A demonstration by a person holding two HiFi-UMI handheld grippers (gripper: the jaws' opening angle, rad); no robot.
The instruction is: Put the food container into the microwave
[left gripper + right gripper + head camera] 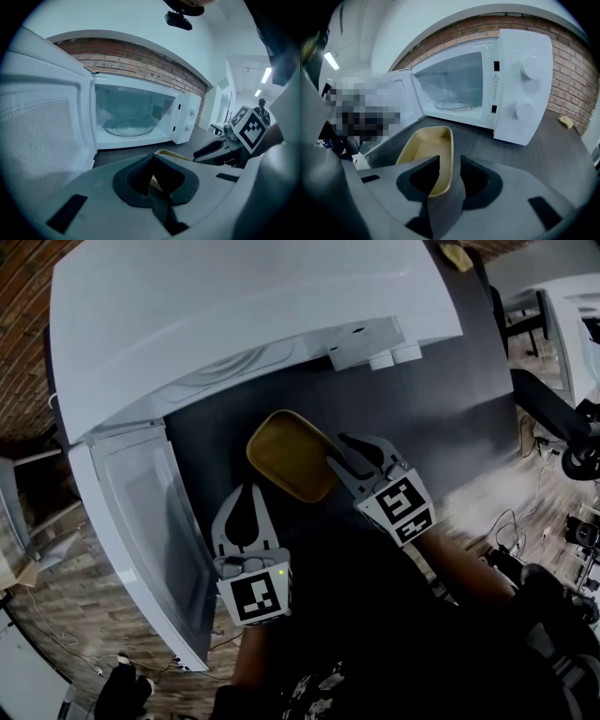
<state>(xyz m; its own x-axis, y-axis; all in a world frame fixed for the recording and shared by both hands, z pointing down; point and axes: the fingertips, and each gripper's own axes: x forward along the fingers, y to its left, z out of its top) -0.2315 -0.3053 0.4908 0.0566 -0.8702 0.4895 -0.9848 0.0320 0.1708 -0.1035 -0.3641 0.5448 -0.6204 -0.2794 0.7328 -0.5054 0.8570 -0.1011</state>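
Observation:
A yellow food container [291, 454] hangs just above the dark counter [450, 399], in front of the white microwave [234, 315]. My right gripper [337, 460] is shut on the container's near right wall; in the right gripper view that wall [449, 150] runs between the two jaws of the right gripper [450, 164]. The microwave door [141, 521] stands swung open to the left, and the cavity with its glass turntable [129, 126] is bare. My left gripper [247, 491] hovers lower left of the container, shut and holding nothing. The container's rim [171, 153] peeks over the left gripper [152, 161].
A small yellow object [457, 256] lies at the counter's far right corner, beyond the microwave's knobs [525, 89]. A brick wall [567, 70] backs the counter. A black chair [553, 409] and cables sit on the floor to the right.

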